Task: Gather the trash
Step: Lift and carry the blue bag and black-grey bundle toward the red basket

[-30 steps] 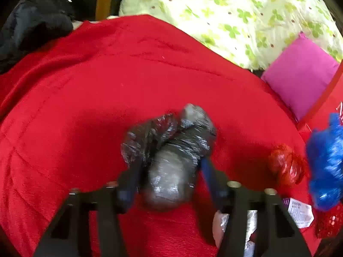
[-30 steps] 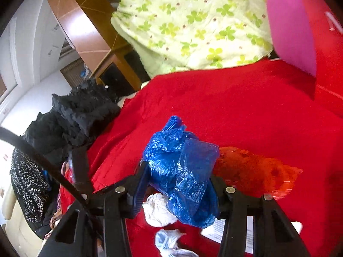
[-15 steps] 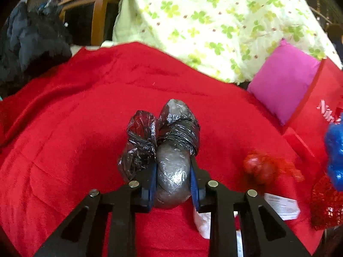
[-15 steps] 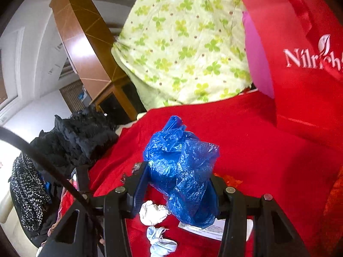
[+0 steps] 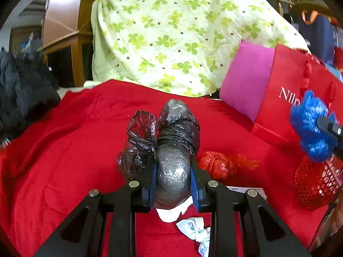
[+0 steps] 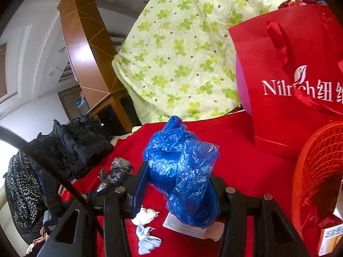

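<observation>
We are gripping 2 pieces of trash above the red blanket (image 5: 64,150). Our left gripper (image 5: 173,180) is clamping its blue pads onto a black plastic bundle (image 5: 171,150), which is sticking up and forward between the fingers, with a loose crumpled flap hanging off its left side. Our right gripper (image 6: 175,186) is squeezing a crumpled blue plastic bag (image 6: 182,171), which is bulging above and below the pads; in the left view the same bag is showing at the far right edge, in front of the red paper bag (image 6: 289,85) with white lettering.

More trash is lying on the blanket below us: a red plastic wad (image 5: 218,165) just right of the left gripper, a white crumpled tissue (image 6: 144,215), a pale blue crumpled scrap (image 6: 148,238) and a printed paper slip (image 6: 188,227). A red mesh basket (image 5: 317,184) is sitting at the right, near the red paper bag. A green clover-print quilt (image 5: 182,32) and a pink pillow (image 5: 246,81) are lying behind.
</observation>
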The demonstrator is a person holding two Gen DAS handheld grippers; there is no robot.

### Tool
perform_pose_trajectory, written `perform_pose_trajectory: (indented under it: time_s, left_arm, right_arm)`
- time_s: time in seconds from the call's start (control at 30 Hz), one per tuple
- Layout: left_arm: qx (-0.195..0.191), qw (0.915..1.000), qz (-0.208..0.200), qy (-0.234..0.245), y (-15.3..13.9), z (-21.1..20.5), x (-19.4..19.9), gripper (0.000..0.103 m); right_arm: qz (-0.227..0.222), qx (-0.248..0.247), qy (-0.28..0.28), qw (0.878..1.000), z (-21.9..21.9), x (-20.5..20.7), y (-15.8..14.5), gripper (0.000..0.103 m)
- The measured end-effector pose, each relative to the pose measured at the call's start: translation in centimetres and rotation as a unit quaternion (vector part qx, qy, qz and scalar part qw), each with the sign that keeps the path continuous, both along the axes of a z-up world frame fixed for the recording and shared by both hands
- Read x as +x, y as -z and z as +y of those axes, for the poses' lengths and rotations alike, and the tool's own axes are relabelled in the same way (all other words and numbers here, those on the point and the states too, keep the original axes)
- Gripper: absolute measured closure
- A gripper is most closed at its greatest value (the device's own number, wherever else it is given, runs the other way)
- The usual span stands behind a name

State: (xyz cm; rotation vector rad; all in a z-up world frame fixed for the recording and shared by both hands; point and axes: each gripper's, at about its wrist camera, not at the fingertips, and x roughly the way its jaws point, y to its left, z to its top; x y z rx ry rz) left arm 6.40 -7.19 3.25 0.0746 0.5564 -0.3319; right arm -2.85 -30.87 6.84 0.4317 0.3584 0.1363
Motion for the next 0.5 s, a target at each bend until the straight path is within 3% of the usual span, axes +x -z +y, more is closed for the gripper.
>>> perform_pose_trajectory:
  time_s: [0.5]
  left_arm:
    - [0.057,0.9974,-0.038,0.020,-0.2,-3.4,-2.2,0.074]
  right_arm:
    - [-0.012,-0.013,0.004,1.000,-0.9,-1.4,-0.8,0.052]
